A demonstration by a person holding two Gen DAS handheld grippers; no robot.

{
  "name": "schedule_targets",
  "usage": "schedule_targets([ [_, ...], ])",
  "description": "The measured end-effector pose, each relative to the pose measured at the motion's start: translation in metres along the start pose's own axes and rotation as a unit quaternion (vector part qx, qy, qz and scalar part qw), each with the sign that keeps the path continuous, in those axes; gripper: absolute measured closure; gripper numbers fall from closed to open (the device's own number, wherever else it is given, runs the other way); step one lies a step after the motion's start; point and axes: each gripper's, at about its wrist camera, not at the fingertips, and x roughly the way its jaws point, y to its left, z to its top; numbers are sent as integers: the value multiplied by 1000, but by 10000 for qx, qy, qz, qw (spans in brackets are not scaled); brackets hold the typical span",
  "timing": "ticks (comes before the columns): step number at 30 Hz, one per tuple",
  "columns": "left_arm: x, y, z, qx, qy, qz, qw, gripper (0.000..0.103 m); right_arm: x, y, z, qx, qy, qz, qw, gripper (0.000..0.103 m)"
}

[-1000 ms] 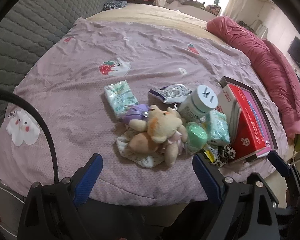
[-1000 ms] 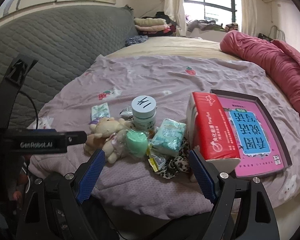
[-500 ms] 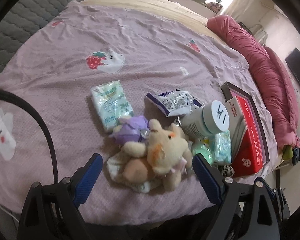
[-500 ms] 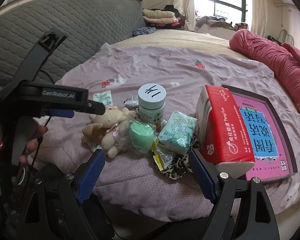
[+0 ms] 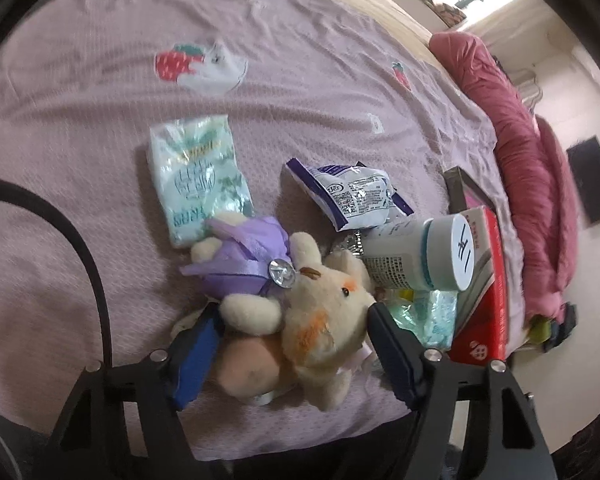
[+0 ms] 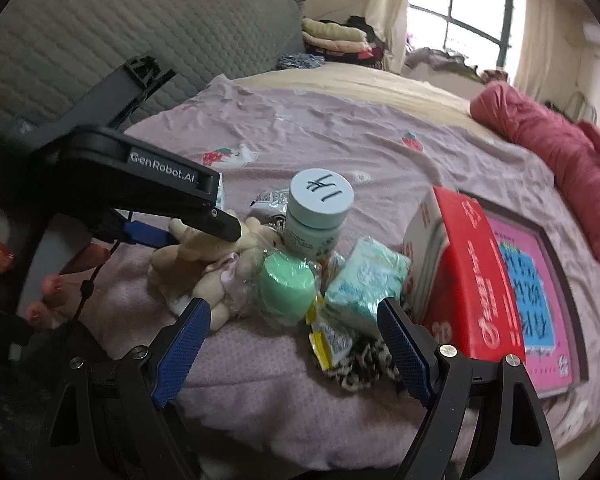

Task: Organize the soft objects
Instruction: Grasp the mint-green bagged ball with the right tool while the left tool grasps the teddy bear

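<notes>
Low in the centre of the left wrist view lies the plush bear (image 5: 324, 316), cream with orange patches, sprawled on the pink bedspread (image 5: 100, 92) at the near edge of a small heap. It rests partly on a purple plush toy (image 5: 244, 258) with a shiny gem, which sits just above and to its left. The left gripper (image 5: 292, 336) is spread wide, one blue pad on either side of the bear's body, close but apparently not yet pressing; that bracketing looks like the set-up for a pinch across the soft middle, where the stuffing should give and hold.

Around the bear, a pale green tissue pack (image 5: 198, 178) lies flat at upper left, a white-and-purple snack bag (image 5: 354, 196) sits above centre, and a white bottle (image 5: 420, 258) with a teal cap stands just right of the bear's head. A red tissue box (image 5: 484, 312) stands on edge at the right.

From the right wrist view, the right gripper (image 6: 294, 342) hangs open and empty at the lower centre, short of a green roll (image 6: 286, 290) and a second tissue pack (image 6: 364, 286), probably waiting its turn.
</notes>
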Motion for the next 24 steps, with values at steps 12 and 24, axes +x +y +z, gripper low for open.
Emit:
schedule_targets([
  [12, 20, 13, 11, -560, 301, -474, 9968, 38, 47, 11, 14, -1087, 71, -251, 9937, 17],
  [24, 21, 25, 15, -945, 211, -787, 9922, 51, 81, 16, 14, -1618, 394, 63, 9860, 65],
])
